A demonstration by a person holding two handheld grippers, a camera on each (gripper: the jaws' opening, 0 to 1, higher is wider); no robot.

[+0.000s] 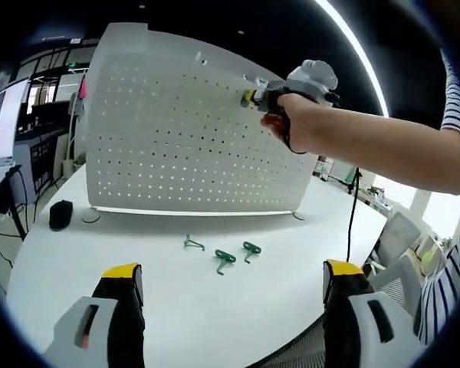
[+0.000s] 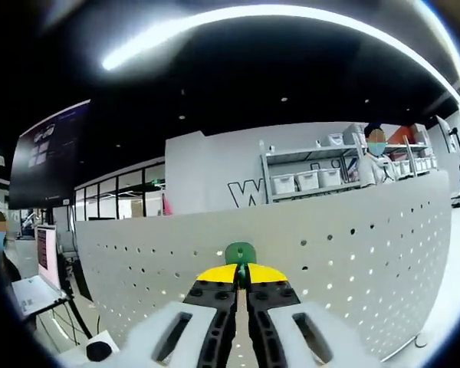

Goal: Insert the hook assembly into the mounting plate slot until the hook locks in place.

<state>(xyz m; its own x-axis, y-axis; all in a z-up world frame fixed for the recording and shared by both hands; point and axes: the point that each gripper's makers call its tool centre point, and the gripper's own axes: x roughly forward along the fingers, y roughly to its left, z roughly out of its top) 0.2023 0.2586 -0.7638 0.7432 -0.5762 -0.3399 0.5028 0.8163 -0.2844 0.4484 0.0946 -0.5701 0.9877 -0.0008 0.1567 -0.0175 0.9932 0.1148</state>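
White and wide, the bench (image 1: 215,307) carries an upright perforated mounting plate (image 1: 176,146) along its far edge, with office shelving and a dark ceiling behind. On the bench in front of the plate lie three green hooks (image 1: 224,261), close together, near the middle. A small black object (image 1: 60,214) sits near the left edge. The left gripper (image 1: 234,287) hovers low over the near edge, its yellow-tipped jaws spread wide apart with nothing between them. The right gripper (image 2: 241,280), held in a person's hand (image 1: 291,123), is up against the plate's upper right part. Its jaws are closed together on a green hook assembly (image 2: 240,253), whose top pokes out above the tips, right at the plate's holes.
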